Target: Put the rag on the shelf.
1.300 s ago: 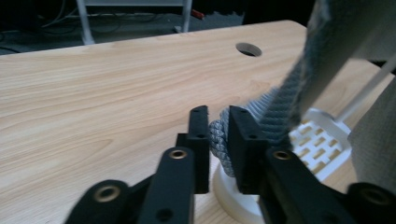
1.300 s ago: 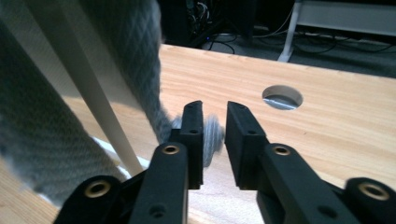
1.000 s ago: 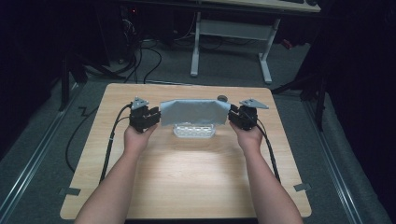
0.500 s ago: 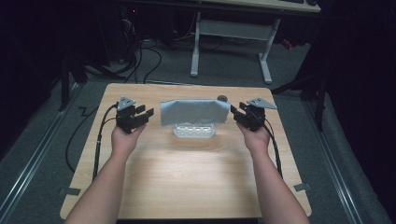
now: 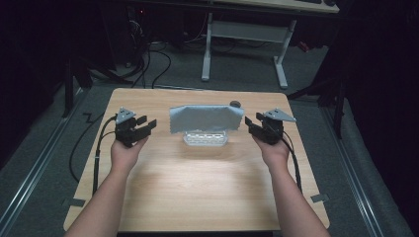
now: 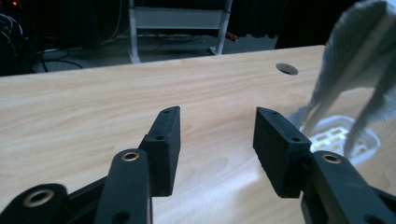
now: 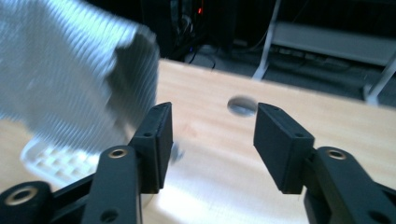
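Cloth (image 5: 206, 118): grey-blue, spread wide and standing above the middle of the bench, over a white tray; lower edge hanging at the tray's back rim; blurred in the right gripper view (image 7: 70, 70).
Tray (image 5: 205, 138): white, gridded, flat on the bench (image 5: 197, 187) just below the cloth, midway between the two grippers.
Left gripper (image 5: 144, 126): held in the left hand (image 5: 126, 153), off to the left of the cloth and apart from it; jaws spread wide, nothing between them, only bare wood showing in the gap (image 6: 217, 135).
Right gripper (image 5: 251, 124): held in the right hand (image 5: 272, 150), just beside the cloth's right edge, not touching as far as can be told; jaws wide apart and empty (image 7: 212, 135).
Cloth relative to jaws: outside both gaps; right of the left jaws (image 6: 359, 60), left of the right jaws.
Bench hole (image 5: 235, 104): round, dark, behind the cloth's right corner.
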A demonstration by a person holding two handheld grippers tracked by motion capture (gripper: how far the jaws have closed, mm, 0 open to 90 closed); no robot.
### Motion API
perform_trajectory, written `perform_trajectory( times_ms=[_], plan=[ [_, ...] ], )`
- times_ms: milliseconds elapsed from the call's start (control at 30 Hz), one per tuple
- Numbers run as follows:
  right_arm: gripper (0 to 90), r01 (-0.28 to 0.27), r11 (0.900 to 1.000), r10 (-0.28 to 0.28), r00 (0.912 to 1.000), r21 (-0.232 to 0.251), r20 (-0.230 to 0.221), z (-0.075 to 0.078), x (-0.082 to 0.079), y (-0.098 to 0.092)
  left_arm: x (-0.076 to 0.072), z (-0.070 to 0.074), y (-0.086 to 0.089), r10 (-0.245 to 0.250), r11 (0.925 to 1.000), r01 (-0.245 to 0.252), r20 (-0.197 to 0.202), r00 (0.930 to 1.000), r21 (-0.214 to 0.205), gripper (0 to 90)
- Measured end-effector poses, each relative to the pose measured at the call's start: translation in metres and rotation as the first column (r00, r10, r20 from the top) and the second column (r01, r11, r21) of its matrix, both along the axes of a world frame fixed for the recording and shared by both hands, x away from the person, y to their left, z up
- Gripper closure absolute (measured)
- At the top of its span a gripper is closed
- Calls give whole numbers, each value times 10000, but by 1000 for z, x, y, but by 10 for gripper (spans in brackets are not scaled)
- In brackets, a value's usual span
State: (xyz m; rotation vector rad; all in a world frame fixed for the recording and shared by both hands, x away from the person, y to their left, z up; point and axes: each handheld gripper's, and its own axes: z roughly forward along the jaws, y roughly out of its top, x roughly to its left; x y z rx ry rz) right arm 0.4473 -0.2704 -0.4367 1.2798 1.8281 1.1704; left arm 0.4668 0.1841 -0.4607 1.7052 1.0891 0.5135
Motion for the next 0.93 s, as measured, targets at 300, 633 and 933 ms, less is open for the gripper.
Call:
perform_trajectory(
  times_ms=[300,633,933],
  plan=[
    [395,-410,9970,419,9990,-657,129,-23,-60,-3,-55,-24,13,-219,9996,216,-249,9994,-154,483],
    [366,-417,9969,400,9989,-673,-262,-53,-137,-9,-142,-53,16,-1195,9906,1236,-686,9905,586,474],
    [366,-61,9973,19,9984,-734,-564,-72,-163,-29,-163,-58,25,-1207,9898,1277,-1044,9872,626,472]
  ],
)
